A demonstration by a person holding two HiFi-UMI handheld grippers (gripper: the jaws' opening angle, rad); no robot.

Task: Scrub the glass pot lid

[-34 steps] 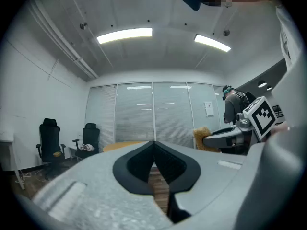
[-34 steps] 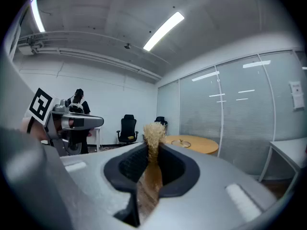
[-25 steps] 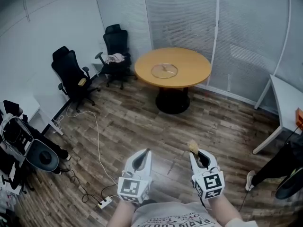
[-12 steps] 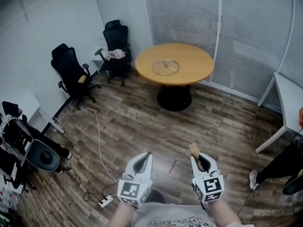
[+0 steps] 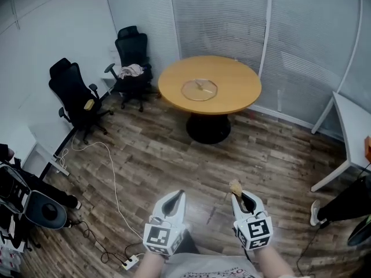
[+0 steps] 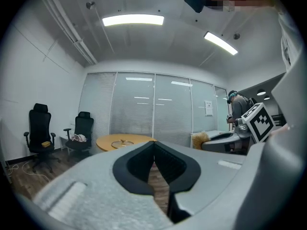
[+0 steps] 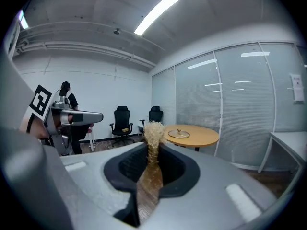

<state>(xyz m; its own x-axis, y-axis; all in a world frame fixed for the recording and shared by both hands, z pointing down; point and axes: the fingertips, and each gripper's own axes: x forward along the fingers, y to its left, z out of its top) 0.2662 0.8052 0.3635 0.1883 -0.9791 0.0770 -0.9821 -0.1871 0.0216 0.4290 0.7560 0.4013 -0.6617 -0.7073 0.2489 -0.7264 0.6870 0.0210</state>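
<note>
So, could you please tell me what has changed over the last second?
The view has crept slightly toward the round table, and the chairs slid leftward in frame. Nothing was grasped or released: the right gripper still holds the brush, the left gripper stays shut and empty, and the glass lid lies untouched on the table.

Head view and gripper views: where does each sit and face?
Head view: on the person's head, facing forward and down to the table; left gripper, right gripper, forearms show.
Left gripper view: on that gripper, along its shut jaws toward the table; right gripper at right.
Right gripper view: along jaws shut on the brush; left gripper at left.
Shared: all show the glass pot lid on the table.
</note>
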